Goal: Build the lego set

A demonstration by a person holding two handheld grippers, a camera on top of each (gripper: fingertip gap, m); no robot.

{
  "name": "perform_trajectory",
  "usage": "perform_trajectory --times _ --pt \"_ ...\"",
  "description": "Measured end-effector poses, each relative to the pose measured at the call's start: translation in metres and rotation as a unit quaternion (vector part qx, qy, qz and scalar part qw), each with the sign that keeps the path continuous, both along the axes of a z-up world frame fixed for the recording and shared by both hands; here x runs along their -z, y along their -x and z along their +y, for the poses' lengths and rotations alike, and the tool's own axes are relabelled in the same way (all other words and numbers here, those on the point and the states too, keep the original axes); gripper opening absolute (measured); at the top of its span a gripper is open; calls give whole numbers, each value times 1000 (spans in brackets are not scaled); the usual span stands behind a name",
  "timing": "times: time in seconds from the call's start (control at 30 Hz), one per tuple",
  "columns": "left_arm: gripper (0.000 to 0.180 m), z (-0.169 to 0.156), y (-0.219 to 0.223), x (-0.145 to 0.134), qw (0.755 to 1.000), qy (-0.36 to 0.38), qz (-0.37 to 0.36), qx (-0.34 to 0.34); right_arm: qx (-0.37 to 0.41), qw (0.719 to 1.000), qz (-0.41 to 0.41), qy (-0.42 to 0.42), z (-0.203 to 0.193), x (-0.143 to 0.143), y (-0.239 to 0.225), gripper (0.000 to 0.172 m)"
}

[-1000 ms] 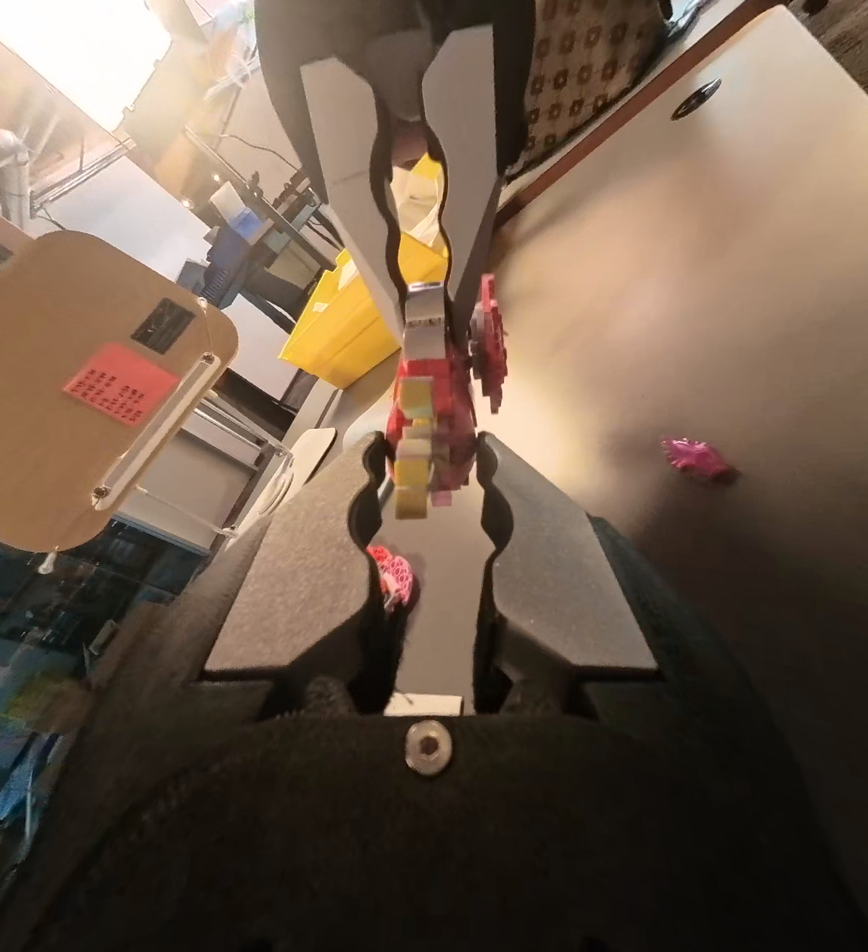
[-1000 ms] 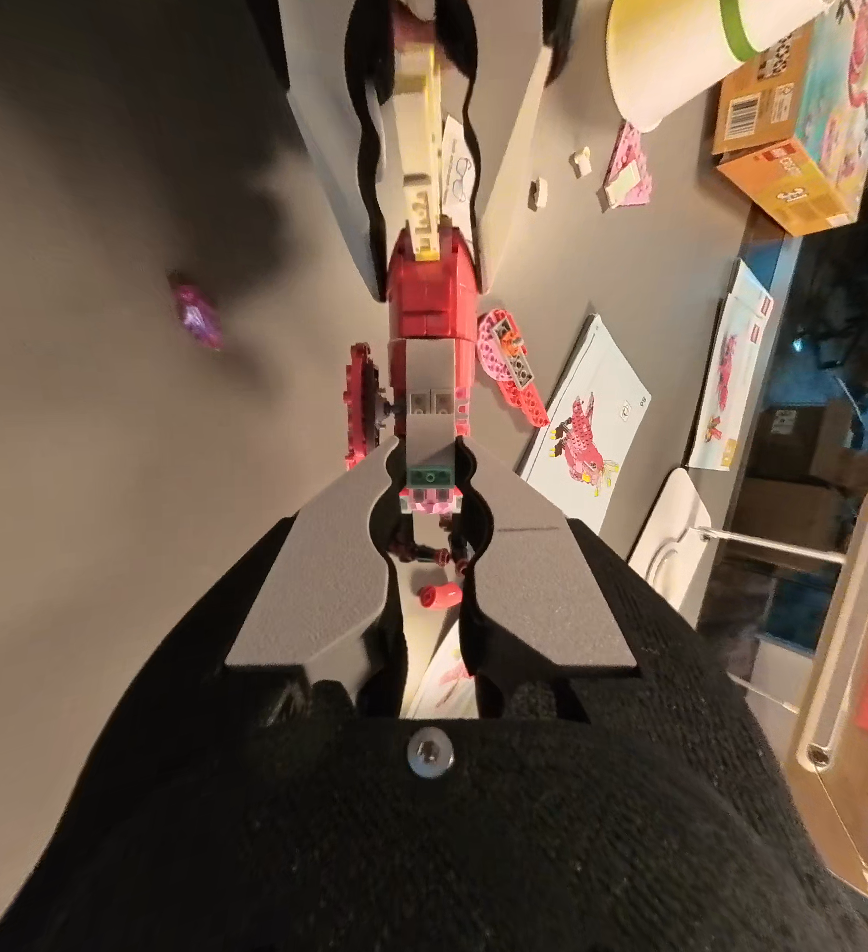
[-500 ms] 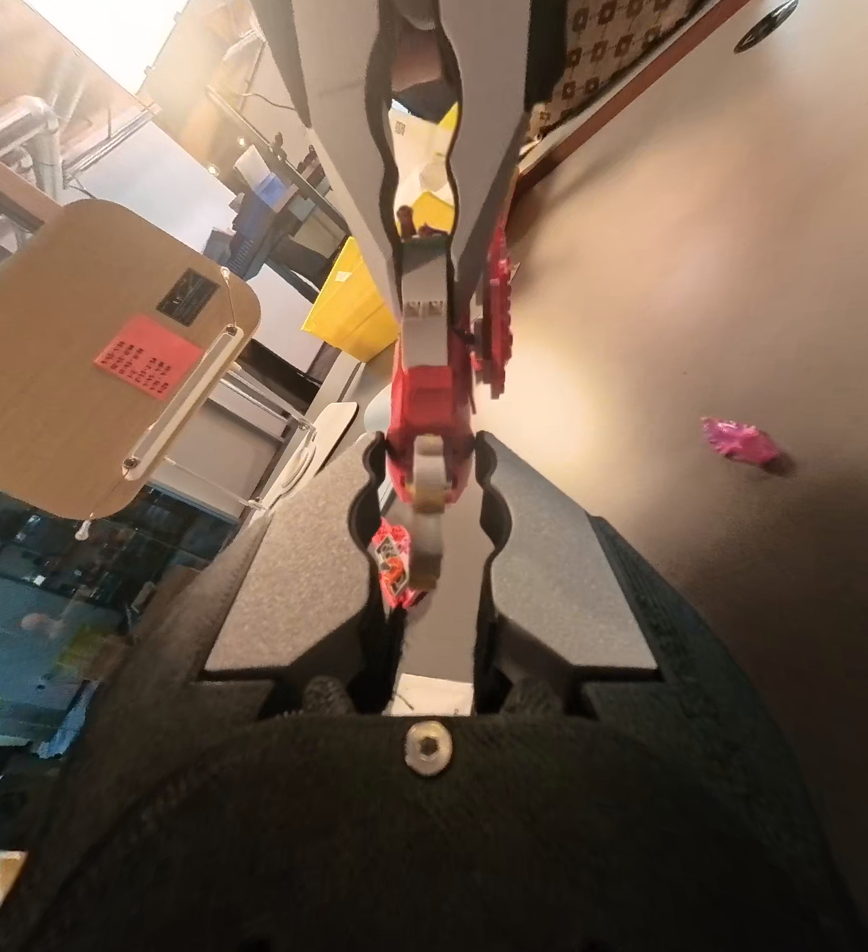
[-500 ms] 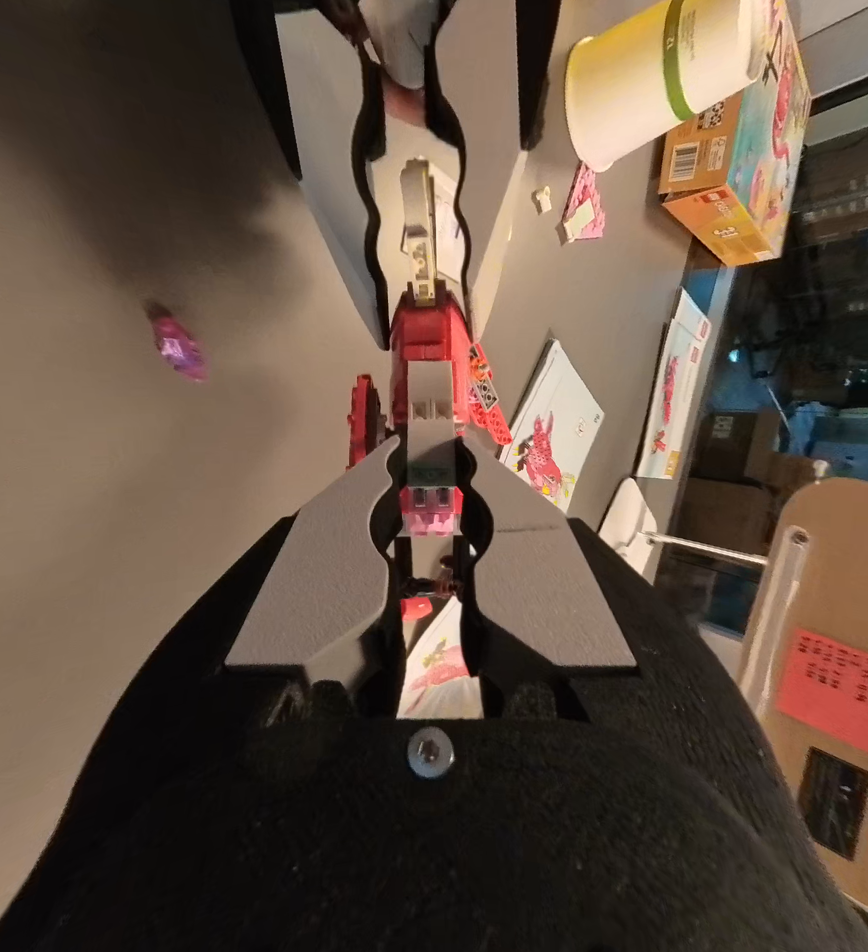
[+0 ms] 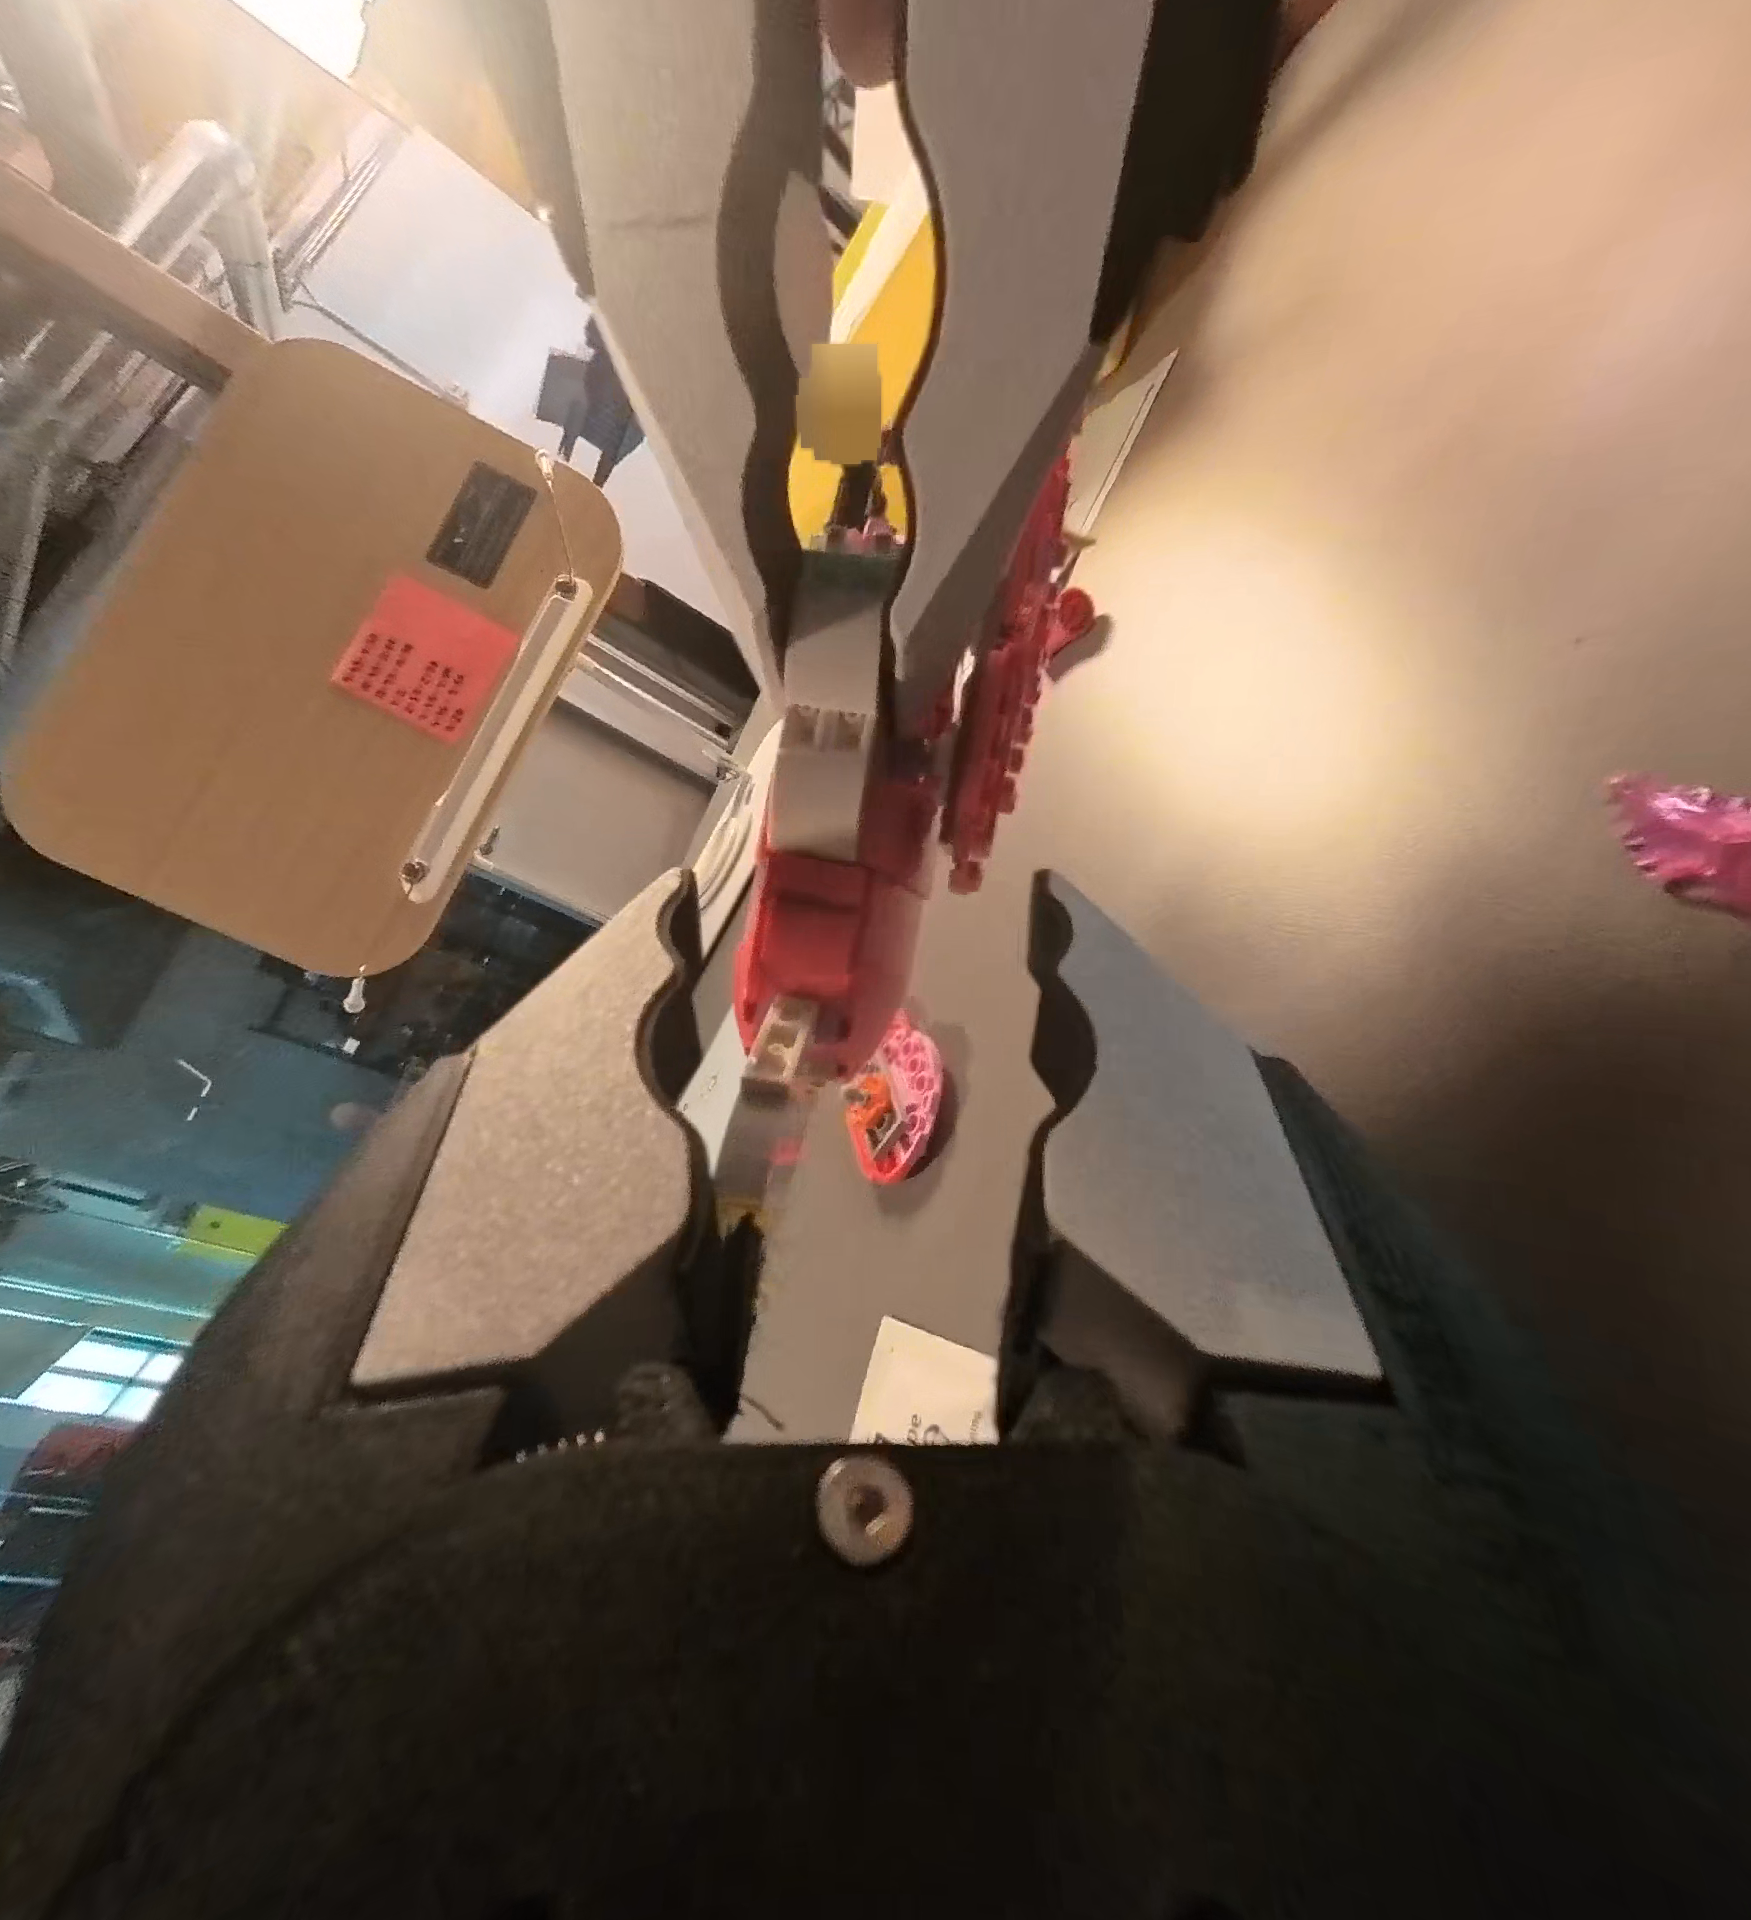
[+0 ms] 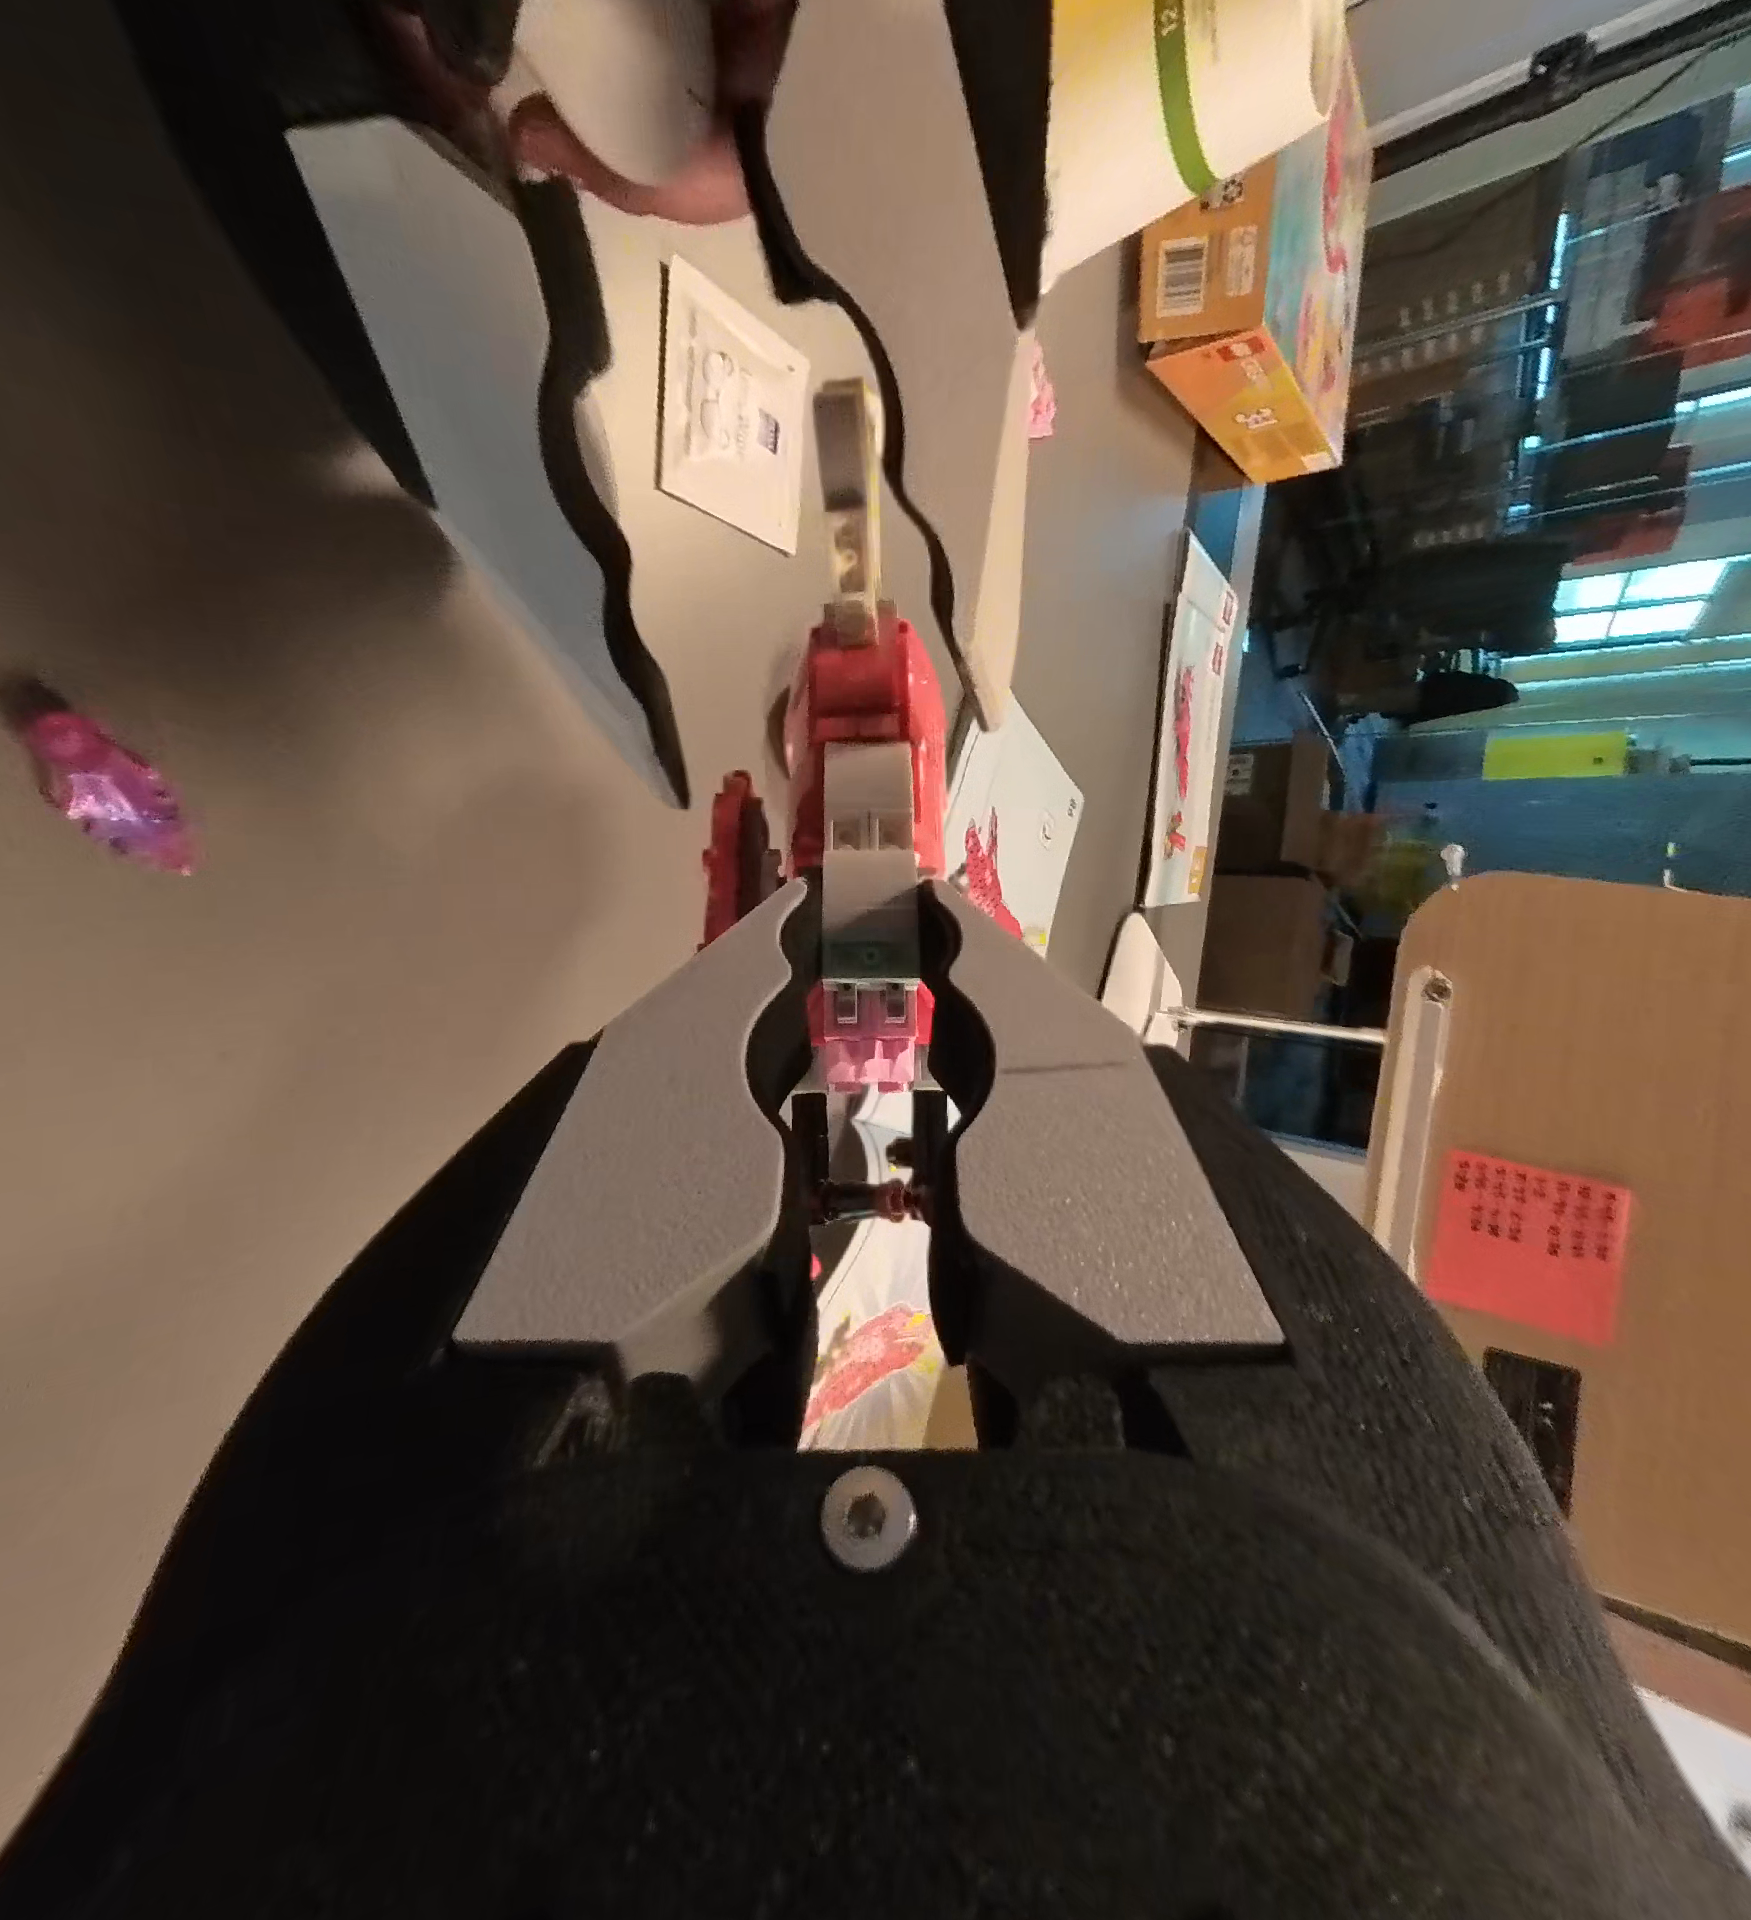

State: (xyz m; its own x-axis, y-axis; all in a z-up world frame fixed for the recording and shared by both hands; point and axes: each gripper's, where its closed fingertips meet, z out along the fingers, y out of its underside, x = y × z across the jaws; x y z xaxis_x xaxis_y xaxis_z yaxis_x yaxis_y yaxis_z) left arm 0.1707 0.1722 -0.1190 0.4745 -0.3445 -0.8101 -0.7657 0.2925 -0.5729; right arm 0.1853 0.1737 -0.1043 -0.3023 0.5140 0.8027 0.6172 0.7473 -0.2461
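A red brick-built model point(image 5: 829, 935) with a grey neck and a tan bar at one end hangs between my two grippers above the grey table point(image 5: 1422, 520). My right gripper point(image 6: 863, 904) is shut on the model's grey and pink end point(image 6: 866, 997). It also shows at the top of the left wrist view point(image 5: 835, 644), clamped on the grey part. My left gripper point(image 5: 860, 894) is open. The model's red body and tan bar point(image 6: 850, 488) stand between its spread fingers point(image 6: 622, 623), with gaps beside the red body. A dark red toothed piece point(image 5: 1016, 707) hangs on the model's side.
A pink crumpled piece point(image 5: 1723, 852) and a pink perforated part point(image 5: 897, 1112) lie on the table. Printed booklets point(image 6: 1016, 831), a white leaflet point(image 6: 731, 405), a cardboard box point(image 6: 1255, 312) and a paper cup point(image 6: 1193, 94) lie beyond. A wooden board with a red sticker point(image 5: 299, 665) stands off the table. Left and right tips are no more than a few centimetres apart. The pink crumpled piece point(image 5: 1723, 852) is about 9 centimetres from my left fingertips. My right wrist view point(image 6: 111, 770) looks at it from another angle.
My left gripper has opened and let go of the model's red and tan end. My right gripper keeps its hold on the grey and pink end.
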Motion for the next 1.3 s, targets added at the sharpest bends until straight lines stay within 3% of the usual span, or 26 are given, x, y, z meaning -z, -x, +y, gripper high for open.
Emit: perform_trajectory --times 0.1,0.23,0.4,0.87,1.0,1.1,1.17,1.23,1.3 --pt "73 -1 -2 2 1000 11 0 5 16 1000 18 17 1 0 3 15" --pt "88 6 3 11 999 22 27 -22 43 993 40 106 -2 5 5 15" --pt "86 7 6 11 999 23 21 -26 17 984 59 170 -13 6 6 15" --pt "41 8 6 21 992 -26 122 -36 -55 994 25 91 -26 7 6 15" --pt "41 11 14 16 989 -32 130 -60 -58 994 52 83 -26 3 10 15" --pt "40 15 28 21 984 -28 150 -92 -59 987 131 68 -21 -23 11 42" --pt "40 18 37 26 980 -22 165 -108 -37 970 238 41 -4 -57 3 48" --pt "40 20 40 29 980 -16 164 -114 18 926 377 27 28 -88 -21 48" --pt "40 21 40 34 980 -9 165 -113 93 848 519 56 68 -103 -57 46"
